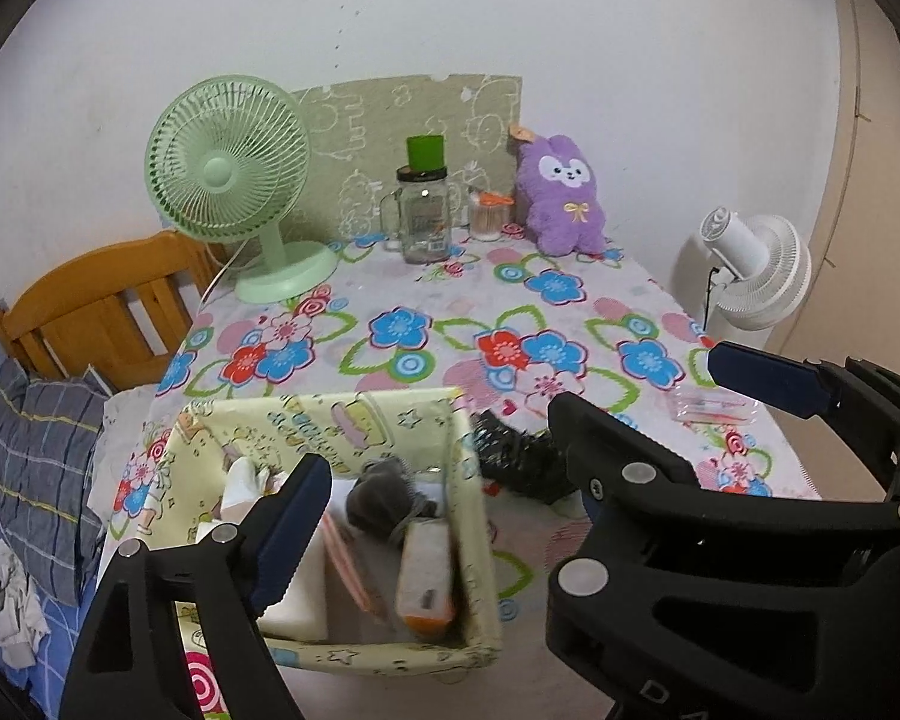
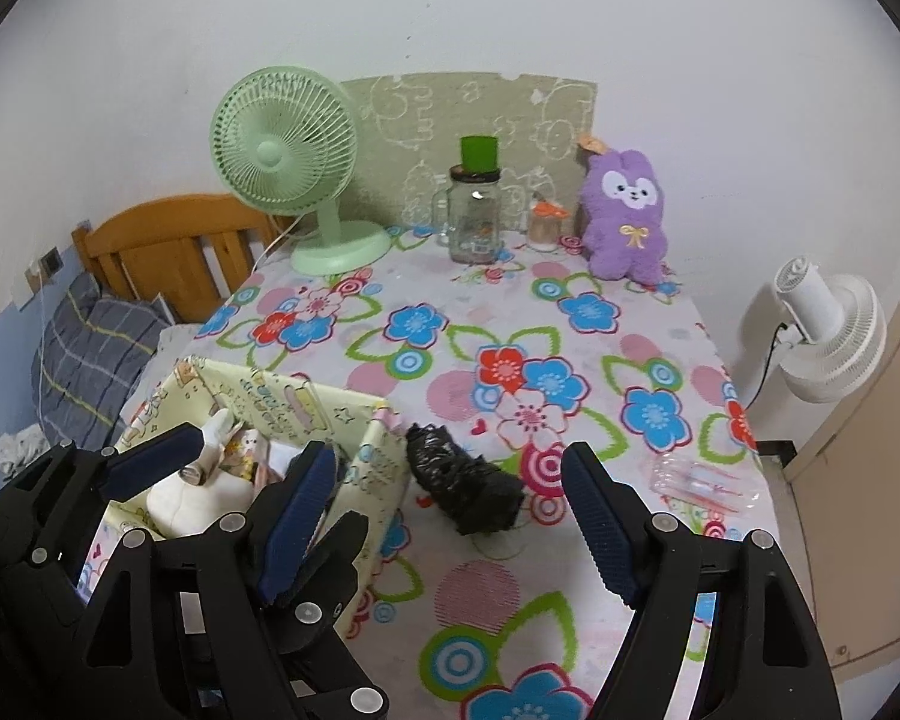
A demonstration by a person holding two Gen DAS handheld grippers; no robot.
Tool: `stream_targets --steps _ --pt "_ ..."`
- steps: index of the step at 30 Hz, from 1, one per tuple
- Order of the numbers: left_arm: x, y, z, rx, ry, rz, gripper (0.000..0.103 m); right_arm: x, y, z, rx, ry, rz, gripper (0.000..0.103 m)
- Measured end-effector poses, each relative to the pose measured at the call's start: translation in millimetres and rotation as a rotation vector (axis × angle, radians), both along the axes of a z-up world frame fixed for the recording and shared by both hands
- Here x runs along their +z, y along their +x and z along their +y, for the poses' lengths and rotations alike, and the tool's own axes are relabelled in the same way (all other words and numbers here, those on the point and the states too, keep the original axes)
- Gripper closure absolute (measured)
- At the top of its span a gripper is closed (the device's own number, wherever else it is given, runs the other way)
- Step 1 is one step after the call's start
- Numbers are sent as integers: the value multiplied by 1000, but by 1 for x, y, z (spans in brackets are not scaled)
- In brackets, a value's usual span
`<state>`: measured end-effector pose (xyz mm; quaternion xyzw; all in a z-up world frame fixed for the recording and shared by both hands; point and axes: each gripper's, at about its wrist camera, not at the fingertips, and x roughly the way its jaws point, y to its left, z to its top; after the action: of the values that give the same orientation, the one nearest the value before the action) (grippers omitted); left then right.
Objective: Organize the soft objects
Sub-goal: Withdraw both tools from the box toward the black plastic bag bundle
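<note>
Flowered cloth in pink, blue, red and green covered the desk (image 2: 510,312), which stood against a white wall. Beside it on the left was a wooden bed headboard (image 2: 168,240) with a grey checked pillow (image 2: 90,348) under it. A white floor fan (image 2: 828,342) stood at the right of the desk.

On the near left part of the desk sat the pale yellow fabric storage box with cartoon prints (image 1: 342,420). Inside it lay soft things: a white plush toy (image 2: 198,492), a dark grey rolled piece (image 1: 384,492) and some flat packets that I could not identify. Just beside the right wall of the box, on the cloth, lay a crumpled black plastic bag (image 2: 462,486). A flat clear plastic wrapper (image 2: 702,480) lay near the right edge.

At the far edge stood a mint green desk fan (image 2: 288,162), a purple plush rabbit with a yellow bow (image 2: 627,216), a clear glass jar with a green cup on its lid (image 2: 474,216) and a small clear container with an orange lid (image 2: 546,228).

The left gripper (image 2: 246,474) hung over the box with its fingers wide and nothing pressed between them. The right gripper (image 2: 450,534) was above the black bag, its fingers also wide and holding nothing.
</note>
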<state>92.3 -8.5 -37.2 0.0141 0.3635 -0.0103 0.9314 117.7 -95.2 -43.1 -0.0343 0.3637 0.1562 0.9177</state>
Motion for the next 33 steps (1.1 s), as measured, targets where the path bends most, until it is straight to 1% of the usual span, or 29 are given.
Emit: stream_targets --steps 4,8,17,26,33 --pt "6 -1 -11 -13 -2 -12 14 6 -2 -14 -19 8 -17 23" --pt "7 1 -22 -32 -16 -3 13 8 -4 -25 -34 10 -28 23" --pt "8 3 -45 -53 -21 -3 13 8 -5 -51 -77 33 -35 23" --pt "1 11 -65 -72 -25 6 13 1 0 -74 -121 41 -27 23" --pt "-10 23 -81 -84 -26 28 13 -8 7 -91 -149 37 -14 23"
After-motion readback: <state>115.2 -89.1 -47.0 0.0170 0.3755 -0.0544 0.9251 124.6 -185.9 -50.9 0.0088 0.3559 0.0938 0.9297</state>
